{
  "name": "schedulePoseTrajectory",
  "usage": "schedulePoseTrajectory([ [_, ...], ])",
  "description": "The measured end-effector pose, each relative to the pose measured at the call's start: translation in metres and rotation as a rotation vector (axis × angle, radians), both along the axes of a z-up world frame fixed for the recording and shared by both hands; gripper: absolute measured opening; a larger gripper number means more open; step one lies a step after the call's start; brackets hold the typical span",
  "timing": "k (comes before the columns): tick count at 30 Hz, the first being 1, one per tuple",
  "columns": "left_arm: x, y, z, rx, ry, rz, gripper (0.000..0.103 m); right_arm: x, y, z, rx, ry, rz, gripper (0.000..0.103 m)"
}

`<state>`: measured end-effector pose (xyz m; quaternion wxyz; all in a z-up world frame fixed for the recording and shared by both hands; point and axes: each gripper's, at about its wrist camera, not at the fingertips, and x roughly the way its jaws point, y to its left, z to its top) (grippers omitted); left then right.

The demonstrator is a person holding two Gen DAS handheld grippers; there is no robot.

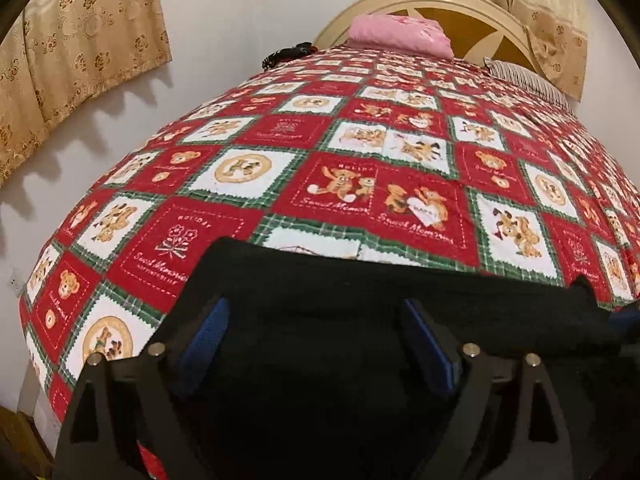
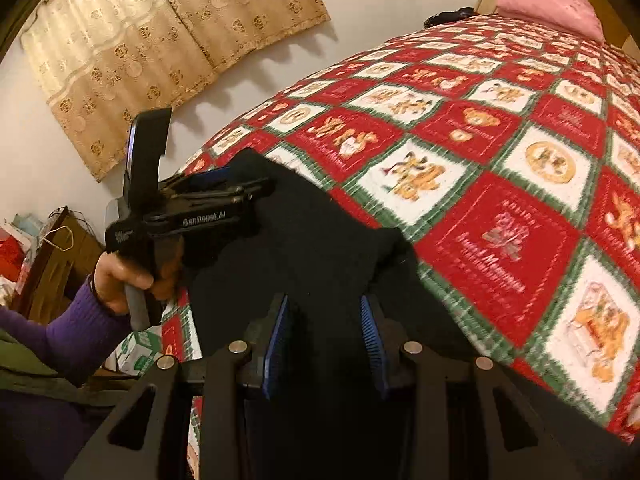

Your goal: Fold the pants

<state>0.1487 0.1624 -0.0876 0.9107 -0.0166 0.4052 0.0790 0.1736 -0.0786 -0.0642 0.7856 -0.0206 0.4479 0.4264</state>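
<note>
Black pants lie at the near edge of the bed, on the red, white and green teddy-bear quilt. In the left wrist view the cloth runs as a dark band across the bottom of the picture, its far edge fairly straight and one small corner poking up at right. In the right wrist view the same cloth is bunched and humped, not flat.

Left gripper: jaws spread wide, blue pads well apart, black cloth under and between them. Pads don't press on it as far as I can see. From the right wrist view, the left gripper sits at the left corner of the pants, held by a hand in a purple sleeve.

Right gripper: jaws narrow, ribbed blue fingers close in on a raised fold of the pants that runs up between them. Black on black, so I can't tell whether the pads actually pinch it.

Background: pink pillow at the cream headboard, striped pillow at the right, a small dark item on the far left edge of the quilt, too small to identify. Beige flowered curtains on the white wall. Clutter and a carton on the floor beside the bed.
</note>
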Motion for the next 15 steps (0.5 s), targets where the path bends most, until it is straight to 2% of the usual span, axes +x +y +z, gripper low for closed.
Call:
schedulePoseTrajectory([
  [3, 0.000, -0.002, 0.000, -0.003, -0.007, 0.004, 0.091, 0.014, -0.002, 0.002, 0.020, -0.002, -0.021, 0.039],
  [7, -0.004, -0.001, 0.000, 0.001, -0.012, 0.006, 0.092, 0.024, 0.009, -0.013, -0.029, 0.053, 0.008, 0.039],
  [12, -0.005, -0.002, -0.001, 0.006, -0.015, 0.006, 0.094, 0.019, 0.009, -0.012, 0.030, 0.128, 0.083, 0.039],
  [15, -0.005, -0.002, -0.001, 0.005, -0.015, 0.004, 0.094, 0.024, 0.008, -0.013, -0.015, 0.094, 0.035, 0.039],
])
